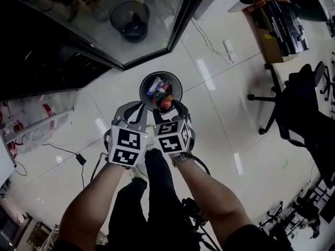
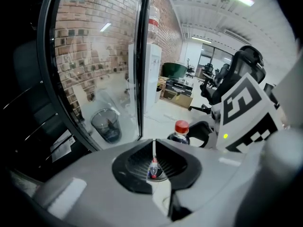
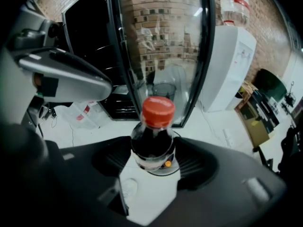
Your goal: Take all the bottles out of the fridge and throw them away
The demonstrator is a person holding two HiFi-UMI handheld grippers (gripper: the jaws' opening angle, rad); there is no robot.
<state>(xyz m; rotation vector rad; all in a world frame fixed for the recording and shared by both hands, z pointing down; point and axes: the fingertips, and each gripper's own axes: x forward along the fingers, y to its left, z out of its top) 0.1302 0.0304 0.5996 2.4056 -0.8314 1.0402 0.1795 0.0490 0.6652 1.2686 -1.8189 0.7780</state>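
Observation:
My right gripper is shut on a dark cola bottle with a red cap, held upright just above a round black bin. In the right gripper view the bottle stands between the black pads. The bin holds other bottles with coloured labels. My left gripper hangs beside the right one at the bin's near rim, with its jaws shut and nothing in them. The held bottle also shows in the left gripper view, to the right of those jaws.
The fridge's glass door stands open behind the bin, with the dark fridge body at left. A second wastebasket sits behind the glass. Plastic bags and a cable lie at left, an office chair at right.

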